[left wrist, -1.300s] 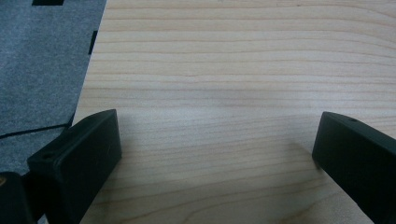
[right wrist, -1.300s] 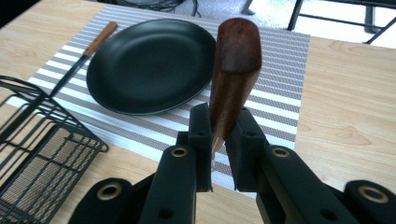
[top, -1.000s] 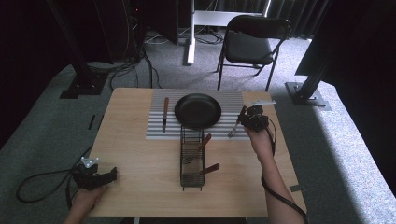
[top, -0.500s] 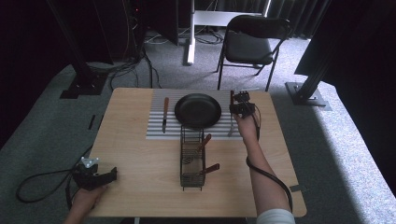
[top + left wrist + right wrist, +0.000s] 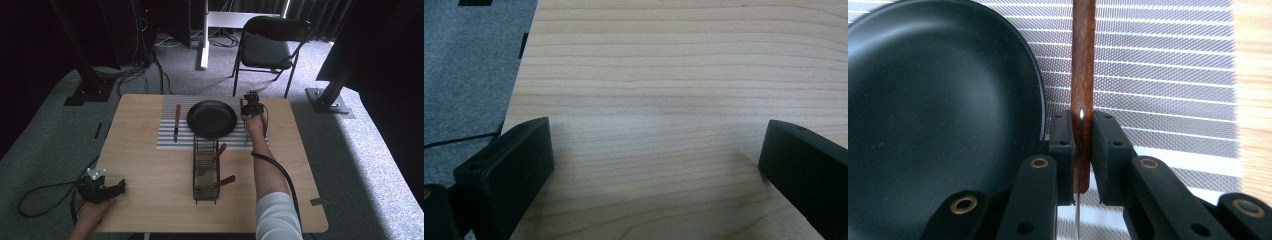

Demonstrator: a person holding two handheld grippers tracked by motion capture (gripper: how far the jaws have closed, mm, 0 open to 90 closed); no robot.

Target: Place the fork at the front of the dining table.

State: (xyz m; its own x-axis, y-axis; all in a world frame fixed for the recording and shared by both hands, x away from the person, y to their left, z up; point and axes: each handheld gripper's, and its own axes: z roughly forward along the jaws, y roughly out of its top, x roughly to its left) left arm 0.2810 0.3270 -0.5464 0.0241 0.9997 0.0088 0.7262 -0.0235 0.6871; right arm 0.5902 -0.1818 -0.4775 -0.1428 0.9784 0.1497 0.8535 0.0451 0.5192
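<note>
Knife (image 5: 176, 121) left of pan (image 5: 212, 118); wire rack (image 5: 206, 169); chair (image 5: 266, 46) behind.

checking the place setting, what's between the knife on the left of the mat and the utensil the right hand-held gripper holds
The black plate lies between the knife and the wooden-handled utensil clamped in the right hand-held gripper, as the high view shows.

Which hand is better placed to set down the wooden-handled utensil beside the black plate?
Right. The right gripper already has its jaws shut on the wooden-handled utensil, over the striped mat right beside the black plate. The left gripper rests open at the table's near left corner.
</note>
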